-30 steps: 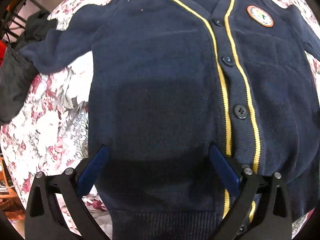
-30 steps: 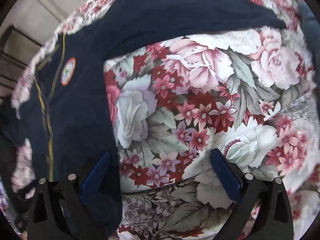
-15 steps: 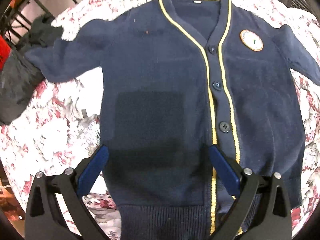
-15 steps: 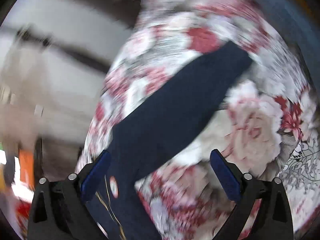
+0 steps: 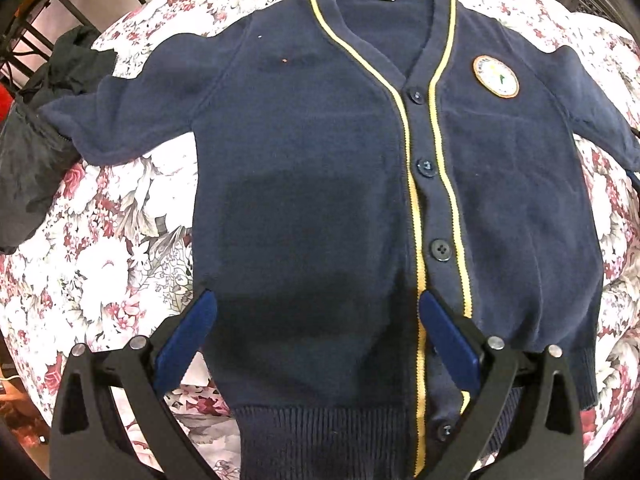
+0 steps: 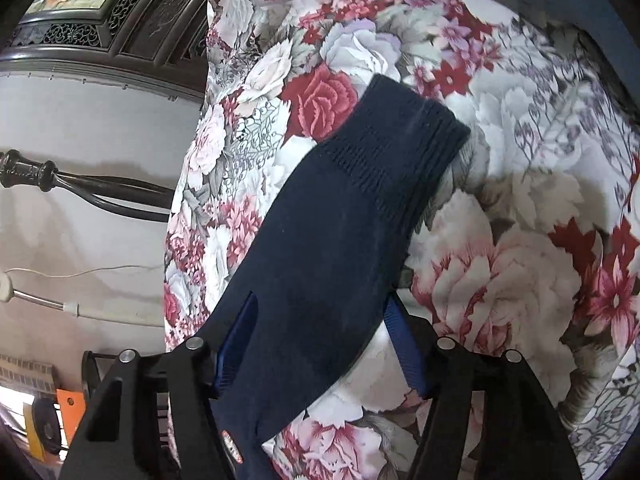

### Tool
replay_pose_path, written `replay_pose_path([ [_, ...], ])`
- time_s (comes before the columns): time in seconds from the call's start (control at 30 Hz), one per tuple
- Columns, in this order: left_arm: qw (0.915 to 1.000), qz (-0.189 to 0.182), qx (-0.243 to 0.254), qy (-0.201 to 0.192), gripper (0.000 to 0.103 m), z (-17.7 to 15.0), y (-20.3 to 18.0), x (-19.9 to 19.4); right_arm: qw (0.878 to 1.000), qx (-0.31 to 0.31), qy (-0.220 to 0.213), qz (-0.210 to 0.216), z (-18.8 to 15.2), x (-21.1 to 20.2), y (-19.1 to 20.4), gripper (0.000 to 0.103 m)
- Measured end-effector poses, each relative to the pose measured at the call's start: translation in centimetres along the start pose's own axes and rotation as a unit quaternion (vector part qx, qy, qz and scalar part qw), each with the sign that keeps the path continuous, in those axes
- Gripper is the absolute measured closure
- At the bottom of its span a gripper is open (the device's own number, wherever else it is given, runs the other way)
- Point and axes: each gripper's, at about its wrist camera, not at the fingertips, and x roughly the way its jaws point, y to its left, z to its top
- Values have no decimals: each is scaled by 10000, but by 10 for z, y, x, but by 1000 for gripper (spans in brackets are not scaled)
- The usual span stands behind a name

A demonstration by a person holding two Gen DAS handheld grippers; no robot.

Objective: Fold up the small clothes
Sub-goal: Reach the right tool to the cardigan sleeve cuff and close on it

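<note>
A small navy cardigan (image 5: 320, 168) with yellow trim, buttons and a round chest badge (image 5: 496, 76) lies flat and face up on a floral cloth (image 5: 100, 264), sleeves spread. My left gripper (image 5: 316, 332) hovers open above its lower front, holding nothing. In the right wrist view, the cardigan's right sleeve (image 6: 332, 248) runs between my right gripper's (image 6: 320, 332) blue pads, its ribbed cuff (image 6: 404, 148) pointing away. The jaws stand open on either side of the sleeve, not clamped.
A dark garment (image 5: 36, 136) lies heaped at the cloth's left edge. Dark carved wooden furniture (image 6: 100, 12) and a pale wall stand beyond the cloth's edge in the right wrist view. A white cable (image 6: 48, 300) hangs there.
My left gripper pulled back, so the whole cardigan shows. My right gripper swung from the cardigan's side to the right sleeve, which now lies between its jaws.
</note>
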Motion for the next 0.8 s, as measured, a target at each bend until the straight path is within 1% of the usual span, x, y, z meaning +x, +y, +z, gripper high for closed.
replay_pose_path([
  [0.03, 10000, 17, -22, -5, 5, 1, 1, 0, 10000, -49, -63, -49, 1, -2, -1, 50],
  [0.07, 10000, 26, -36, -10, 5, 6, 8, 5, 9997, -99, -159, -140, 4, -8, -5, 62],
  [0.13, 10000, 38, -80, -17, 5, 13, 17, 9, 9990, -46, -324, -313, 6, -10, -10, 78],
  [0.17, 9999, 38, -115, -31, 5, 15, 19, 9, 9988, 25, -363, -335, 7, -10, -12, 82],
  [0.2, 9999, 49, -135, -45, 5, 16, 20, 8, 9987, 65, -381, -334, 6, -10, -13, 84],
  [0.23, 9998, 84, -143, -75, 5, 19, 22, 7, 9986, 2, -415, -330, 5, -10, -10, 89],
  [0.3, 9996, 197, -125, -163, 5, 25, 28, 2, 9976, -262, -522, -369, 2, -15, 1, 92],
  [0.33, 9994, 251, -127, -221, 5, 29, 31, -2, 9967, -473, -574, -322, 0, -17, 12, 95],
  [0.37, 9986, 341, -186, -354, 5, 35, 38, -10, 9957, -703, -567, -229, -3, -19, 26, 95],
  [0.4, 9981, 366, -257, -429, 5, 40, 44, -14, 9946, -853, -563, -169, -6, -21, 35, 95],
  [0.43, 9971, 352, -411, -539, 5, 46, 55, -21, 9922, -1109, -561, -76, -11, -23, 52, 95],
  [0.57, 9931, 174, -899, -730, 5, 62, 87, -33, 9867, -1556, -440, 187, -30, -30, 93, 95],
  [0.67, 9902, 168, -1084, -863, 5, 70, 103, -36, 9841, -1705, -304, 392, -48, -32, 120, 95],
  [0.7, 9899, 137, -1108, -874, 5, 73, 106, -35, 9828, -1768, -276, 448, -54, -34, 127, 95],
  [0.8, 9911, -209, -1045, -801, 5, 83, 103, -27, 9741, -2168, -123, 622, -85, -39, 157, 95],
])
